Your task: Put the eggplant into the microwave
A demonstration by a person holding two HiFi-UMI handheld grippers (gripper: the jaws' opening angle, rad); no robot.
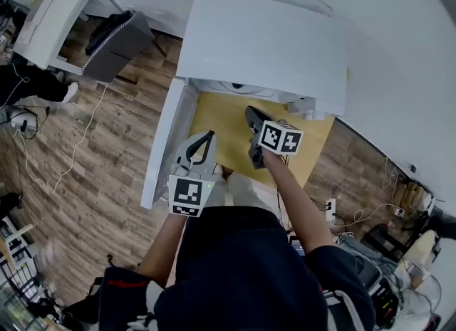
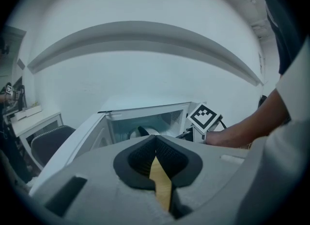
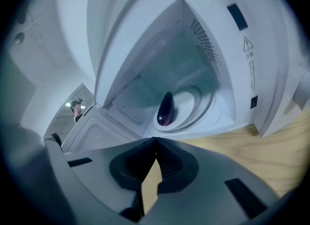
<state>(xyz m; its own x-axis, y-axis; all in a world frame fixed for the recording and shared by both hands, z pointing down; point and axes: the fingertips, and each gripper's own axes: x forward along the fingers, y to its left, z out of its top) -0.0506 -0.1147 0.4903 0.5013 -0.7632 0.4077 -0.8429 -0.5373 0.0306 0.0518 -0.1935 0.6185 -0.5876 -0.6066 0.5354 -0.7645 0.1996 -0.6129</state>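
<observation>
Both grippers were shut with nothing between the jaws: left gripper [image 2: 156, 138] and right gripper [image 3: 155, 140], tips touching in each one's own view. Eggplant [image 3: 165, 109] lay on the turntable [image 3: 206, 100] inside the microwave [image 3: 227, 64], centre of the right gripper view, with the door [image 3: 97, 134] open at lower left. Placement looked done. Handling guess: lightish, firm, glossy skin so likely slippery, rounded so it may roll; a hard pinch would bruise it. For any regrip, take it across the fat middle, not the tapered stem end.
</observation>
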